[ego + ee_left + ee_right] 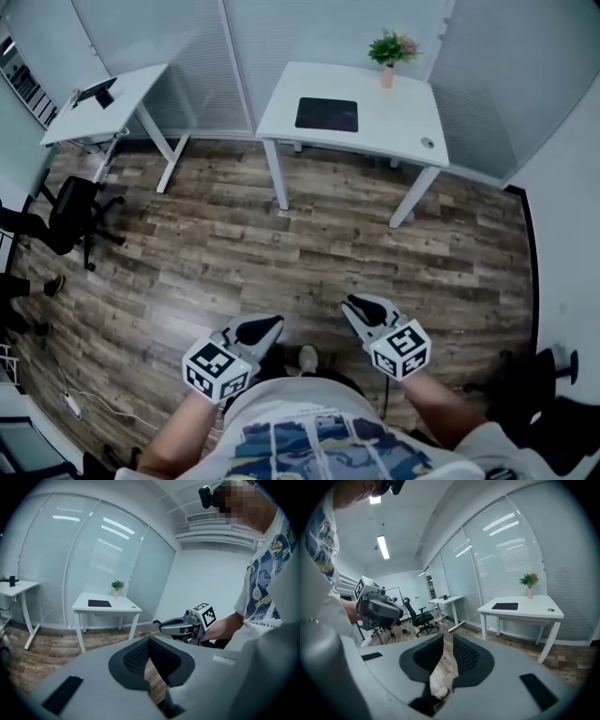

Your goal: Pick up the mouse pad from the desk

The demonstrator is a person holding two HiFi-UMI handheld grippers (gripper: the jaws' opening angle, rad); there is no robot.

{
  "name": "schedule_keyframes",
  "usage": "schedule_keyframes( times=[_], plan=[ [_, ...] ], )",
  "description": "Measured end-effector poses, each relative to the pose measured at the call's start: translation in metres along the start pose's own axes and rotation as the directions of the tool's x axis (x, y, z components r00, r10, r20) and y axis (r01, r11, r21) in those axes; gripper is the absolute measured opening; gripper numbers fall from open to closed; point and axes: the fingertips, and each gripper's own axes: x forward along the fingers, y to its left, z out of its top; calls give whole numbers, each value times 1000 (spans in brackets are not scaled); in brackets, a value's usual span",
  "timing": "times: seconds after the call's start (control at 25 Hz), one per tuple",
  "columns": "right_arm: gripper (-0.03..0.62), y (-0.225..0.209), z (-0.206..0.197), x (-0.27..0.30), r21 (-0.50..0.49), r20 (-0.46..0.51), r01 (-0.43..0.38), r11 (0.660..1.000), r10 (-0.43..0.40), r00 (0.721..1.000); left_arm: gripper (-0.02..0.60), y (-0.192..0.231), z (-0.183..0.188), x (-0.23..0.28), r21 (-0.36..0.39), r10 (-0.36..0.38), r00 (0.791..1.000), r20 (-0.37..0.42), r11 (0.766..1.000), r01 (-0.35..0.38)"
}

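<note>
Black mouse pad point(326, 114) flat on white desk point(398, 117), upper centre of head view, left gripper point(270, 326) lower left, jaw tips together, empty, right gripper point(358, 306) lower right, jaws slightly apart, empty

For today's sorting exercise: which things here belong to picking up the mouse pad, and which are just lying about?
Job: mouse pad, white desk, left claw, right claw.
Lying about: potted plant, office chair, second desk.
</note>
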Motion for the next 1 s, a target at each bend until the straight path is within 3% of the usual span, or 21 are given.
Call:
schedule_keyframes(
  times=[0.32,0.56,1.0],
  plan=[
    [67,-74,22,36,27,-5,106,994,-106,994,2,55,37,62,18,-87,996,-13,996,87],
    [66,-124,58,83,17,-7,166,986,-166,986,2,123,77,98,-1,-157,988,-7,988,157],
    [64,-204,121,195,-14,-58,219,976,-219,974,2,244,136,118,36,-195,981,-14,980,196]
  ],
)
